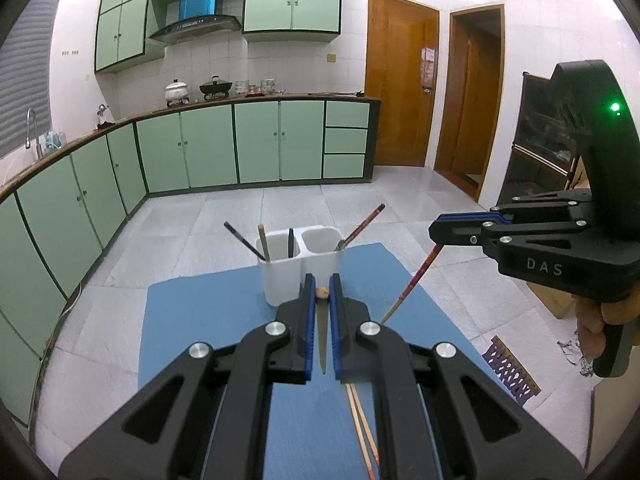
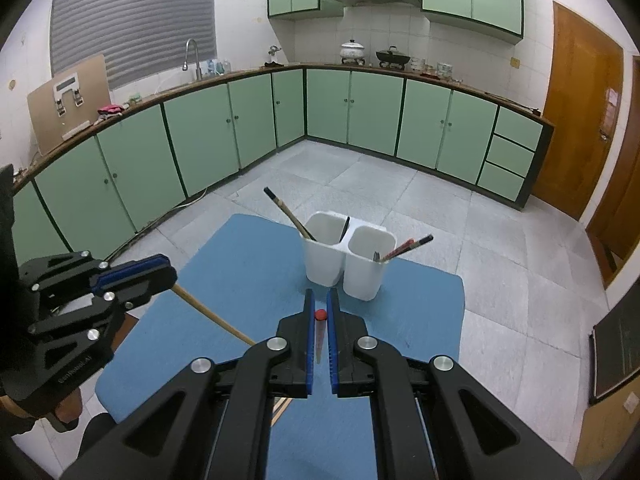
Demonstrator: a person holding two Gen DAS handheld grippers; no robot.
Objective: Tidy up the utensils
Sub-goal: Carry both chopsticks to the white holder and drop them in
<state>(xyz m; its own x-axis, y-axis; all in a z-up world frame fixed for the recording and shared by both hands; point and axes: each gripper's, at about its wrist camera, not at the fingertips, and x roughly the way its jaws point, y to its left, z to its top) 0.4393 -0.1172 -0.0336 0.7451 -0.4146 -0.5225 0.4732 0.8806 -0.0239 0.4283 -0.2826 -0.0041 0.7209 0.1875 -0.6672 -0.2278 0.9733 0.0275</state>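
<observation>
The left gripper point(image 1: 322, 280) pinches a plain wooden chopstick point(image 1: 322, 334), its blunt end pointing forward along the fingers toward the white two-cup holder point(image 1: 298, 268). The right gripper point(image 2: 319, 295) pinches a red patterned chopstick point(image 2: 319, 332), red tip forward. Both are held above the blue mat point(image 1: 200, 320). Three sticks lean in the holder's left cup and two in the right. Two more chopsticks point(image 1: 362, 420) lie on the mat.

Utensils and holder on blue mat.
White two-cup holder point(image 2: 347, 258) upright, chopsticks point(image 2: 406, 249) leaning inside; wooden chopstick point(image 2: 212, 314) and red chopstick point(image 1: 412, 284) held aloft.
</observation>
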